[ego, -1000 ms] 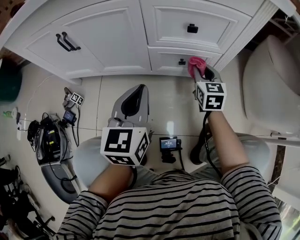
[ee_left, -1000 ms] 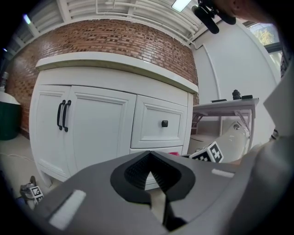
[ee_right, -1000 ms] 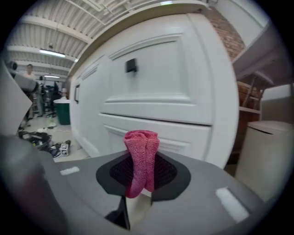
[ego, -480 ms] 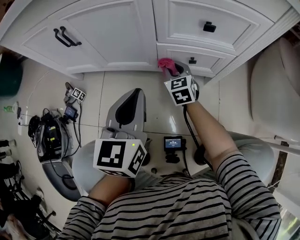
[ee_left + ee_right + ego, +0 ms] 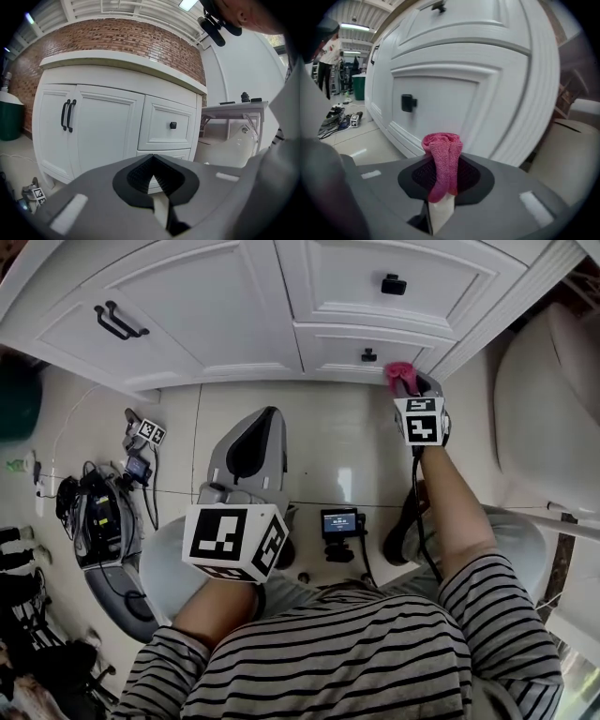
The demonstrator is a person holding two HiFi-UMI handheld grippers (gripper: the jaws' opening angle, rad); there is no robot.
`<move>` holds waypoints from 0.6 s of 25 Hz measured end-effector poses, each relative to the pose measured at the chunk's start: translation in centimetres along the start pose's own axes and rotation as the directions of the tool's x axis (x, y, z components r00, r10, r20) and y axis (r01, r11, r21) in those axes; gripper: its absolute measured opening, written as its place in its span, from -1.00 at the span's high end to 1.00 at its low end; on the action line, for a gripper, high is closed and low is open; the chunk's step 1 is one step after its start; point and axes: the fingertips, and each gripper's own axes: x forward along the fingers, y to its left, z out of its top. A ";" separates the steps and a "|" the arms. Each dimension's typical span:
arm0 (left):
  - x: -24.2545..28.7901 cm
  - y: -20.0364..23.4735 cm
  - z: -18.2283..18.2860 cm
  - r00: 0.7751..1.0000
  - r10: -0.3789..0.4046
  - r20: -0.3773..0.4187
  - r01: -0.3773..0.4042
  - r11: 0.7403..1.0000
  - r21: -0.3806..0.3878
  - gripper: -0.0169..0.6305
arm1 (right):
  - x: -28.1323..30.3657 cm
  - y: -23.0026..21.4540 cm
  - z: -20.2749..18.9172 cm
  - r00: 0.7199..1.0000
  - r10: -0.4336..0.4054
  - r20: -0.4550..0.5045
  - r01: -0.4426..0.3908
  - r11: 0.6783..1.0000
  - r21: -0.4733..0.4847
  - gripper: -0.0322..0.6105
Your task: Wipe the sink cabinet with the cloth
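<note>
The white sink cabinet (image 5: 216, 306) fills the top of the head view, with double doors on black handles (image 5: 114, 322) and two drawers with black knobs (image 5: 393, 283). My right gripper (image 5: 410, 382) is shut on a pink cloth (image 5: 399, 376), held against the lower right corner of the cabinet, right of the lower drawer's knob (image 5: 369, 355). In the right gripper view the bunched cloth (image 5: 443, 157) sticks up between the jaws, close to the drawer front (image 5: 440, 108). My left gripper (image 5: 255, 448) hangs back over the floor, shut and empty, and faces the cabinet (image 5: 112, 126).
A white toilet (image 5: 548, 399) stands at the right, close to the cabinet's corner. On the tiled floor at the left lie a grey device with cables (image 5: 103, 521) and a marker cube (image 5: 150, 432). A small screen device (image 5: 339, 524) sits on the floor by my knees.
My right gripper with the cloth swept left along the lower drawer, then back right to the cabinet's right corner. The left gripper stayed about where it was.
</note>
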 end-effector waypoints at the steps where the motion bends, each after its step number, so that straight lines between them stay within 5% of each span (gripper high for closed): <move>1: 0.0 -0.1 0.0 1.000 -0.001 0.005 0.001 1.000 0.009 0.95 | -0.5 -1.5 -0.9 0.999 -0.032 -0.025 0.033 0.999 0.014 0.63; 4: 0.0 -0.2 0.4 1.000 0.007 0.017 -0.007 0.999 0.042 0.95 | -2.4 -4.8 -2.4 0.989 -0.124 -0.083 0.128 0.991 0.043 0.63; 7: 0.0 0.0 0.5 1.000 0.025 0.014 -0.026 0.997 0.072 0.95 | -5.6 -5.6 0.1 0.990 -0.129 -0.052 0.133 0.988 0.084 0.63; 11: -0.3 -0.1 0.8 0.999 0.042 0.025 -0.045 0.994 0.105 0.95 | -12.7 -5.0 8.5 0.987 -0.093 0.134 0.078 0.990 0.115 0.63; 15: -1.2 -0.9 1.7 0.997 0.031 0.067 -0.039 0.992 0.119 0.95 | -23.0 -3.5 15.2 0.936 -0.058 0.346 -0.007 0.983 0.186 0.63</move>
